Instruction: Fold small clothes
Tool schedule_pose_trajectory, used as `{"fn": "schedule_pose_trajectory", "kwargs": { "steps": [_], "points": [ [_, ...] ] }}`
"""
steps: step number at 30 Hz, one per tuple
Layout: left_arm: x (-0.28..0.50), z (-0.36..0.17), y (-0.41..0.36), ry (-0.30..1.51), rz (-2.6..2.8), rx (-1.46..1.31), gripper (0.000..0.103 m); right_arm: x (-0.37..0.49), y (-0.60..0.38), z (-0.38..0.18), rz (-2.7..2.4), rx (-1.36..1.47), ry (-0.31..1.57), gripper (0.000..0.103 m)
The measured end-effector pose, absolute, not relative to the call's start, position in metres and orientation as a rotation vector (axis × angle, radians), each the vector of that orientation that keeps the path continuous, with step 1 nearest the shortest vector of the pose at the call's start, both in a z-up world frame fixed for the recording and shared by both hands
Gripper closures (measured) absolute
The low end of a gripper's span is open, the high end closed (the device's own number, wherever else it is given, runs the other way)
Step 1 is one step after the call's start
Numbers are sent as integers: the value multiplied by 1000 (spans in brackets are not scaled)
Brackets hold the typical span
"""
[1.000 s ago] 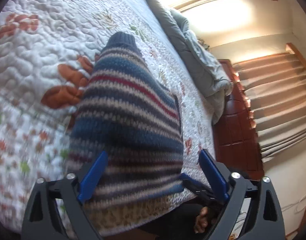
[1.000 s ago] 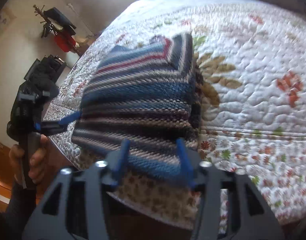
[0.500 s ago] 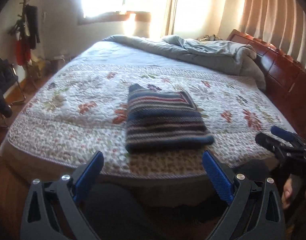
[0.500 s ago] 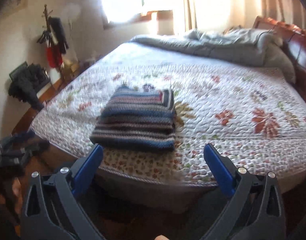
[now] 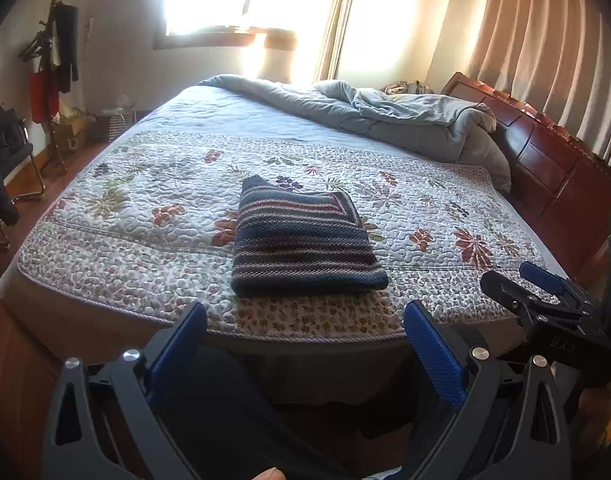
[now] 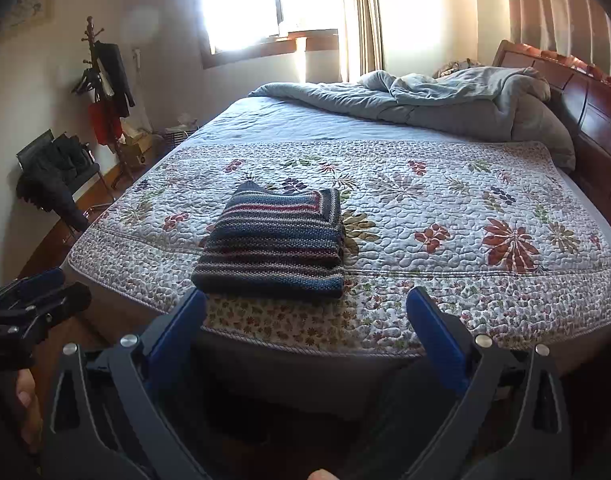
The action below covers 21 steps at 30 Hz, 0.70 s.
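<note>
Blue-padded and spread wide with nothing between them, my left tongs and right tongs hang off the near edge of the bed, well short of its bumpy, flower-stitched quilt. Just in from that near edge lies the sweater, a thick, ribbed knit in navy, red and cream stripes, squared into a tidy block. Folding this one looks done; beyond it a rumpled grey duvet is heaped along the far edge, and I see no other small clothes waiting.
</note>
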<state>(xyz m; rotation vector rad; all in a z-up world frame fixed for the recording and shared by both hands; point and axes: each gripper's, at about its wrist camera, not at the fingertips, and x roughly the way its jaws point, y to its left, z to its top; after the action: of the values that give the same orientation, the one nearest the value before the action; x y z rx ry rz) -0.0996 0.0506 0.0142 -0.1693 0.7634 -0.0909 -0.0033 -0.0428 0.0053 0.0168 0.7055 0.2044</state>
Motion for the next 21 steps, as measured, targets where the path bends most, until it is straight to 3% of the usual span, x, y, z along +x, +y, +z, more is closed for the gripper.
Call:
{"fn": "schedule_pose_trajectory", "kwargs": {
  "steps": [21],
  "points": [
    [-90, -6, 48, 821, -60, -161, 4, 6, -31, -11, 231, -8, 712, 3]
  ]
}}
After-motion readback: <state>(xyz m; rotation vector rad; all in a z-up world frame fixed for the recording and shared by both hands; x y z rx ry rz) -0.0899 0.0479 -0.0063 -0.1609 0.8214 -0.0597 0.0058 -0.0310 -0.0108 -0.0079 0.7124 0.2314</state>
